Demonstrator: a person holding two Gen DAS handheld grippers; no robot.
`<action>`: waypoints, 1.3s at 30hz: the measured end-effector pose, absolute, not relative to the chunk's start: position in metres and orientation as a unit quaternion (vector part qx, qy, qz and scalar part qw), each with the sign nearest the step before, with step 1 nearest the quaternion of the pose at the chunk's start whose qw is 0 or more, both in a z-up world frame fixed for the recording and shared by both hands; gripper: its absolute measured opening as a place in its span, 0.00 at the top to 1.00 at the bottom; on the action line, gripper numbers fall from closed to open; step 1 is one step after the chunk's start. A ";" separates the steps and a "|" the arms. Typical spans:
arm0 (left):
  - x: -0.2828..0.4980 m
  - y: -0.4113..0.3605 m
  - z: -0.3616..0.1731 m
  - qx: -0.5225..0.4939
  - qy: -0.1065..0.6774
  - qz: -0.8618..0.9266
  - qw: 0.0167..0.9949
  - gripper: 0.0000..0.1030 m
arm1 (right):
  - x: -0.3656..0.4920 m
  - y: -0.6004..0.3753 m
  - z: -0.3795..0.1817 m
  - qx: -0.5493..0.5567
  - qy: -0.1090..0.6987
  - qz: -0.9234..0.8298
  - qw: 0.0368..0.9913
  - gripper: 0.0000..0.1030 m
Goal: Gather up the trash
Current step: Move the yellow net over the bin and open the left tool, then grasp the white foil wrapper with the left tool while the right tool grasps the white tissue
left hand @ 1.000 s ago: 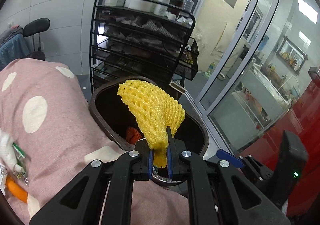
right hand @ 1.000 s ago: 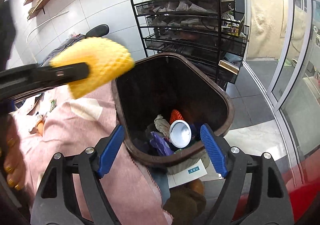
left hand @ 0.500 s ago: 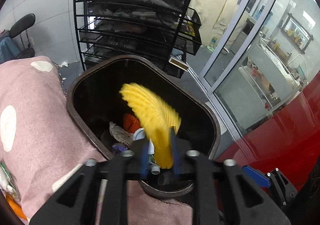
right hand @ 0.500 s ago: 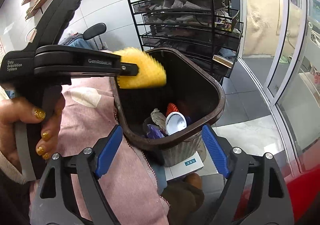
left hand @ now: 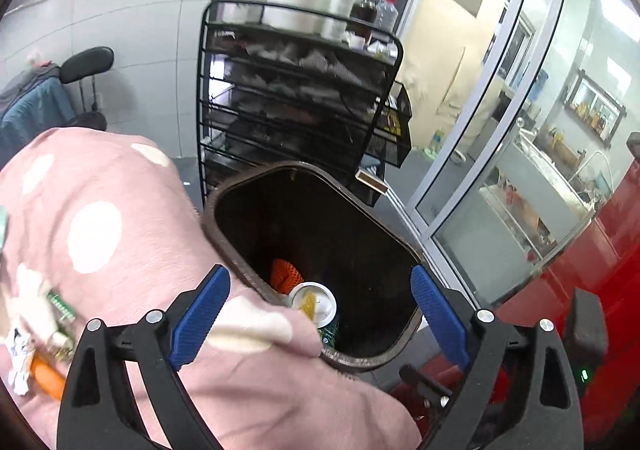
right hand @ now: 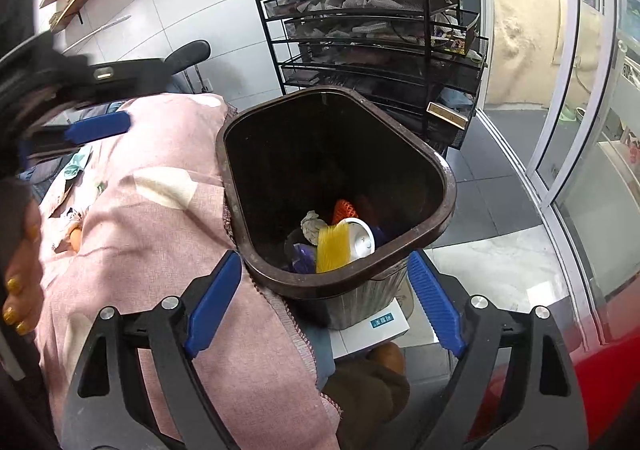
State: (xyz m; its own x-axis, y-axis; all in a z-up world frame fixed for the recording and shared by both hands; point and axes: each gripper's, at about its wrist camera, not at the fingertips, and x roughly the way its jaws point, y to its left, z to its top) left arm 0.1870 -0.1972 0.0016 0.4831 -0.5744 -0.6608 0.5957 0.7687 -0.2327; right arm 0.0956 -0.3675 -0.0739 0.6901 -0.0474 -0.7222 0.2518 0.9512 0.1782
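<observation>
Left tongs [left hand: 319,314] opening wide, blue pads parted with nothing pinched between them, aimed down over the near rim of the brown bin [left hand: 408,246]. Seen past the left pad: a pink dotted cloth [left hand: 100,210] over what may be a bench, with leftover litter at its far-left edge, namely crumpled white wrappers [left hand: 18,362] and an orange scrap [left hand: 48,376], blurred and hard to name. Seen deep in the bin, ahead and below: a white cup lid [left hand: 314,300] and an orange net [left hand: 285,274]. From the right-wrist view: right tongs [right hand: 325,300] spreading a touch wider, empty, straddling the bin's near wall without touching it. Lying inside, just ahead of these tongs and below the rim: the yellow foam net [right hand: 331,248], long axis roughly upright against the lid. Off to the left, the left tongs' pad [right hand: 98,128] above the cloth. Likely next target the litter on the cloth, well left of both tongs, so nearer the left hand [right hand: 24,270].
</observation>
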 end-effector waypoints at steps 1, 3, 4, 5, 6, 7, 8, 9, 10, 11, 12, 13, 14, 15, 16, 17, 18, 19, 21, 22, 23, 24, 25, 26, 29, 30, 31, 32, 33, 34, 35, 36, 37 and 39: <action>0.184 -0.193 0.004 0.014 0.374 -0.337 0.864 0.11 | 0.097 -0.367 -0.073 0.132 0.384 -0.081 0.910 0.18; 0.176 -0.184 0.008 0.015 0.364 -0.331 0.870 0.11 | 0.098 -0.364 -0.070 0.129 0.381 -0.078 0.912 0.18; 0.173 -0.180 0.009 0.015 0.360 -0.327 0.874 0.10 | 0.099 -0.363 -0.070 0.128 0.380 -0.077 0.913 0.18; 0.169 -0.172 0.011 0.011 0.355 -0.324 0.877 0.10 | 0.099 -0.361 -0.069 0.127 0.379 -0.075 0.913 0.18; 0.166 -0.166 0.013 0.005 0.351 -0.320 0.880 0.10 | 0.100 -0.359 -0.068 0.126 0.378 -0.071 0.914 0.18; 0.164 -0.159 0.014 0.000 0.349 -0.316 0.882 0.09 | 0.101 -0.356 -0.066 0.124 0.378 -0.068 0.915 0.18; 0.162 -0.150 0.015 -0.007 0.346 -0.310 0.886 0.09 | 0.102 -0.352 -0.065 0.122 0.377 -0.064 0.916 0.18; 0.160 -0.142 0.015 -0.014 0.343 -0.304 0.889 0.08 | 0.104 -0.348 -0.064 0.119 0.376 -0.060 0.917 0.18; 0.158 -0.136 0.015 -0.020 0.341 -0.299 0.891 0.08 | 0.104 -0.345 -0.063 0.118 0.375 -0.055 0.918 0.18; 0.157 -0.129 0.016 -0.025 0.341 -0.294 0.893 0.08 | 0.106 -0.341 -0.062 0.115 0.375 -0.051 0.919 0.17; 0.156 -0.120 0.015 -0.032 0.340 -0.287 0.895 0.08 | 0.108 -0.336 -0.061 0.112 0.374 -0.043 0.920 0.17; 0.155 -0.113 0.015 -0.036 0.340 -0.281 0.897 0.08 | 0.109 -0.332 -0.060 0.110 0.374 -0.038 0.920 0.17; 0.153 -0.105 0.014 -0.040 0.341 -0.273 0.899 0.08 | 0.111 -0.326 -0.059 0.107 0.374 -0.032 0.921 0.17; 0.151 -0.098 0.012 -0.043 0.341 -0.265 0.901 0.08 | 0.111 -0.321 -0.057 0.104 0.373 -0.025 0.922 0.17; 0.150 -0.093 0.011 -0.045 0.342 -0.260 0.902 0.08 | 0.113 -0.317 -0.057 0.102 0.372 -0.020 0.922 0.17; 0.148 -0.088 0.011 -0.046 0.342 -0.253 0.904 0.08 | 0.114 -0.312 -0.056 0.099 0.371 -0.014 0.923 0.17; 0.146 -0.081 0.009 -0.045 0.342 -0.246 0.906 0.08 | 0.115 -0.307 -0.055 0.097 0.371 -0.010 0.924 0.17; 0.143 -0.074 0.007 -0.043 0.343 -0.238 0.908 0.08 | 0.116 -0.302 -0.054 0.094 0.371 -0.003 0.924 0.17; 0.140 -0.060 0.003 -0.041 0.345 -0.224 0.911 0.08 | 0.118 -0.293 -0.052 0.090 0.369 0.009 0.925 0.17; 0.138 -0.052 0.001 -0.042 0.348 -0.218 0.911 0.08 | 0.119 -0.287 -0.050 0.087 0.368 0.017 0.925 0.17; 0.138 -0.044 -0.002 -0.044 0.352 -0.209 0.911 0.08 | 0.120 -0.283 -0.048 0.085 0.367 0.024 0.926 0.17; 0.136 -0.036 -0.004 -0.046 0.353 -0.203 0.912 0.08 | 0.121 -0.277 -0.047 0.082 0.366 0.031 0.926 0.17; 0.135 -0.028 -0.006 -0.050 0.355 -0.195 0.913 0.08 | 0.123 -0.271 -0.046 0.081 0.367 0.041 0.926 0.17; 0.133 -0.019 -0.009 -0.053 0.356 -0.188 0.914 0.08 | 0.125 -0.264 -0.045 0.080 0.369 0.052 0.924 0.17; 0.132 0.011 -0.018 -0.059 0.364 -0.158 0.916 0.08 | 0.130 -0.247 -0.043 0.073 0.371 0.077 0.922 0.17; 0.131 0.019 -0.022 -0.061 0.366 -0.149 0.916 0.08 | 0.132 -0.240 -0.042 0.067 0.372 0.086 0.922 0.17; 0.131 0.028 -0.025 -0.065 0.371 -0.140 0.916 0.08 | 0.135 -0.233 -0.041 0.062 0.374 0.096 0.921 0.17; 0.132 0.038 -0.029 -0.068 0.376 -0.131 0.915 0.08 | 0.137 -0.226 -0.041 0.057 0.375 0.104 0.919 0.17; 0.131 0.046 -0.032 -0.071 0.379 -0.124 0.914 0.08 | 0.140 -0.219 -0.040 0.052 0.377 0.113 0.918 0.17; 0.132 0.054 -0.036 -0.074 0.382 -0.115 0.914 0.08 | 0.142 -0.213 -0.040 0.047 0.378 0.121 0.917 0.17; 0.134 0.062 -0.038 -0.079 0.385 -0.107 0.913 0.08 | 0.145 -0.206 -0.039 0.039 0.380 0.128 0.915 0.17; 0.135 0.068 -0.040 -0.081 0.388 -0.100 0.913 0.09 | 0.148 -0.200 -0.038 0.032 0.380 0.134 0.915 0.17; 0.136 0.071 -0.041 -0.081 0.389 -0.096 0.913 0.11 | 0.149 -0.195 -0.038 0.027 0.380 0.138 0.914 0.17; 0.144 0.076 -0.043 -0.073 0.397 -0.086 0.911 0.15 | 0.154 -0.186 -0.036 0.022 0.382 0.149 0.912 0.17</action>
State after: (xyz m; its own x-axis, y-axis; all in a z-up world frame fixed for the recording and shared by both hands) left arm 0.1444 0.0759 -0.0433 0.6696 -0.2142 -0.7112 0.0976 0.9746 -0.2017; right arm 0.1536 -0.1859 -0.0363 0.6630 0.2886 -0.6907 -0.2544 0.9547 0.1546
